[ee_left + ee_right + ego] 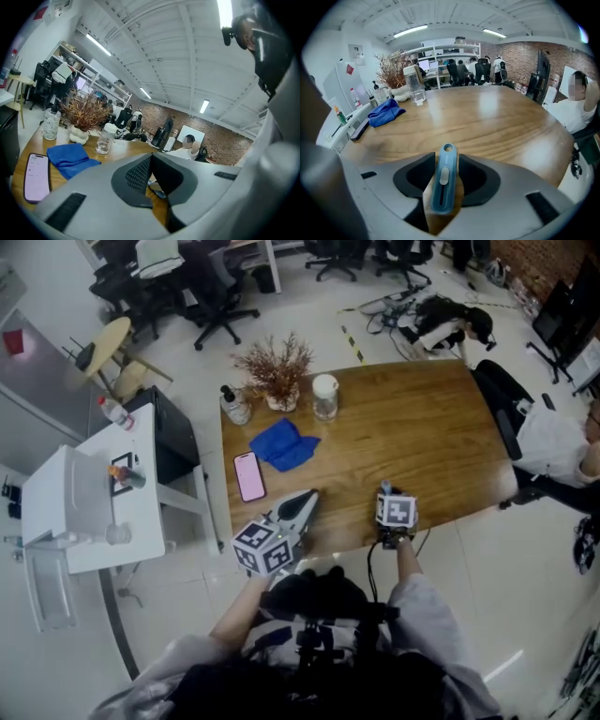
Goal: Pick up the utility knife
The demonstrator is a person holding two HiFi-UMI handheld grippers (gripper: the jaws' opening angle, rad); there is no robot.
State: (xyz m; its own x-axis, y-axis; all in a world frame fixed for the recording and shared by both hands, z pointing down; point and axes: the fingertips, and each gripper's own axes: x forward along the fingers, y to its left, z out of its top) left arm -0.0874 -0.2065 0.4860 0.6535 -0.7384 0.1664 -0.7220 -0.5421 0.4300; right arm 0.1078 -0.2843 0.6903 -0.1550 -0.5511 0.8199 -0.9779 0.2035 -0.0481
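Observation:
The blue utility knife (pixel 443 180) lies flat on the wooden table (pixel 487 122), near its front edge, with its slider facing up. My right gripper (pixel 443 164) points steeply down over it with one jaw on each side. A strip of wood shows between the knife and the right pad, so the jaws are open. In the head view the right gripper (pixel 385 491) hides the knife. My left gripper (pixel 307 499) hangs over the table's front edge to the left, its pads meeting at the tip (pixel 150 157) with nothing held.
A pink phone (pixel 248 475), a blue cloth (pixel 284 445), a pump bottle (pixel 234 406), a vase of dried twigs (pixel 277 381) and a glass jar (pixel 324 397) sit on the table's left and far side. A white side table (pixel 103 502) stands left. A person (pixel 553 442) sits at right.

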